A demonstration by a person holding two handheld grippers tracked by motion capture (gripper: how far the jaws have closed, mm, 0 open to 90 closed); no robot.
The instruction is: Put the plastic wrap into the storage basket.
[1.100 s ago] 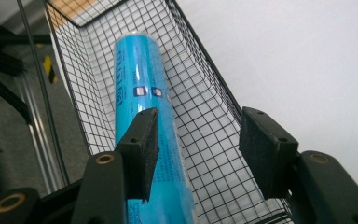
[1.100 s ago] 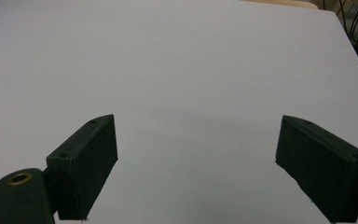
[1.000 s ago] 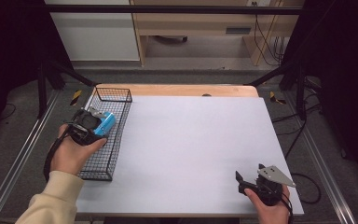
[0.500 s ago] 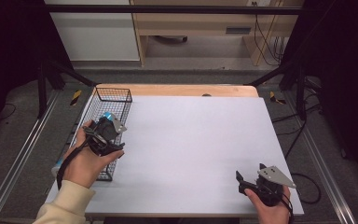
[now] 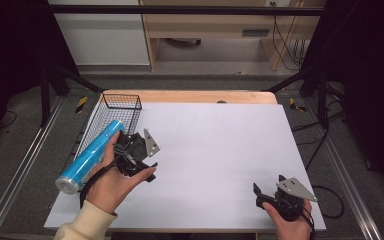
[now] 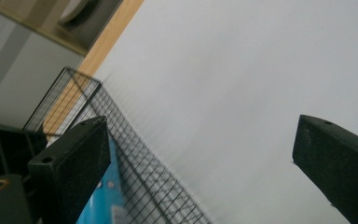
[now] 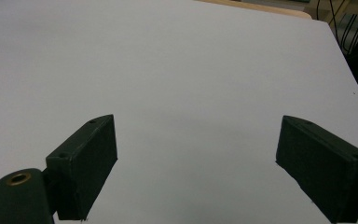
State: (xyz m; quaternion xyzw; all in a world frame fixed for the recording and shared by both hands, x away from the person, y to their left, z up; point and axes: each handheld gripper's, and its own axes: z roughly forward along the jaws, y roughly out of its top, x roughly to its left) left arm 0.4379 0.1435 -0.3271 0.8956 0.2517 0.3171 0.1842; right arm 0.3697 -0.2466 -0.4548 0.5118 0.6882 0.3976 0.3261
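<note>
Blue tube point(image 5: 89, 155): smooth, glossy cylinder in bright blue with a silvery round end cap facing the near table edge; it lies slanted along the near part of the basket, just left of the left hand.
Basket point(image 5: 122, 101): black wire mesh, long and rectangular with upright grid walls, standing along the left edge of the table; the blue tube is the one thing seen in it. In the left gripper view the mesh wall point(image 6: 135, 158) crosses in front of the tube's blue surface point(image 6: 100, 205).
Left tool point(image 5: 139, 150): black body with a grey three-cornered plate, held over the table just right of the basket; its two blocky matte jaws stand wide apart with nothing between them.
Right tool point(image 5: 267, 190): same build, held low at the near right corner of the table; jaws spread wide, empty.
Table point(image 5: 220, 145): flat, pale grey matte top, with a light wooden strip along the far edge.
</note>
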